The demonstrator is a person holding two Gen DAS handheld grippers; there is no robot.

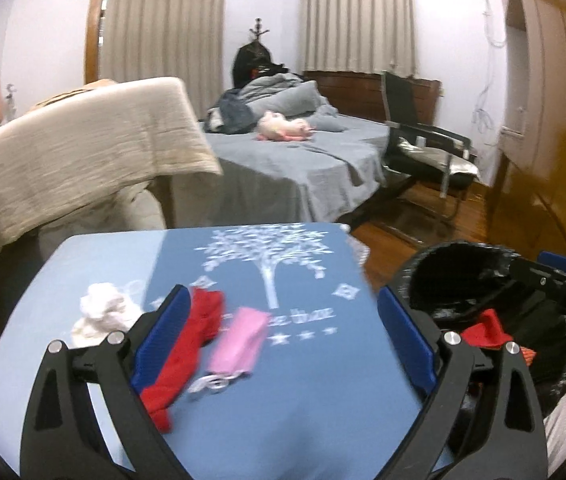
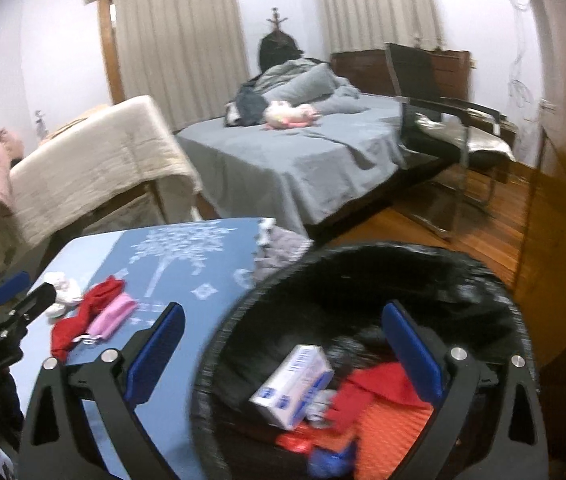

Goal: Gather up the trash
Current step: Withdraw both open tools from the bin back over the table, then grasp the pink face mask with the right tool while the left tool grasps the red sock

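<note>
Left gripper [image 1: 279,332]: held above the blue worktop [image 1: 323,380]; its fingers [image 1: 163,340] are spread wide and released, with nothing pressed between them.
Right gripper [image 2: 283,354]: held over the black-lined trash bin [image 2: 363,280]; its fingers [image 2: 411,352] are spread wide and released, nothing gripped.
Red wrapper [image 1: 187,356]: seen lying on the worktop, just beside the left finger of the left gripper.
Pink packet [image 1: 237,340]: seen lying on the worktop, touching the right side of the red wrapper.
Crumpled white tissue [image 1: 101,314]: left on the worktop, to the left of the red wrapper.
Trash bin contents: a white-and-blue carton [image 2: 295,384], a red scrap [image 2: 363,392] and an orange ribbed piece [image 2: 395,436] are seen inside; details are blurred.
Bin position: placed at the right of the worktop, on the wooden floor [image 2: 463,220].
Far scene: a bed [image 1: 303,160] with grey sheets and a pink plush toy [image 1: 283,126] is seen; a black chair [image 1: 423,148] is placed at its right.
</note>
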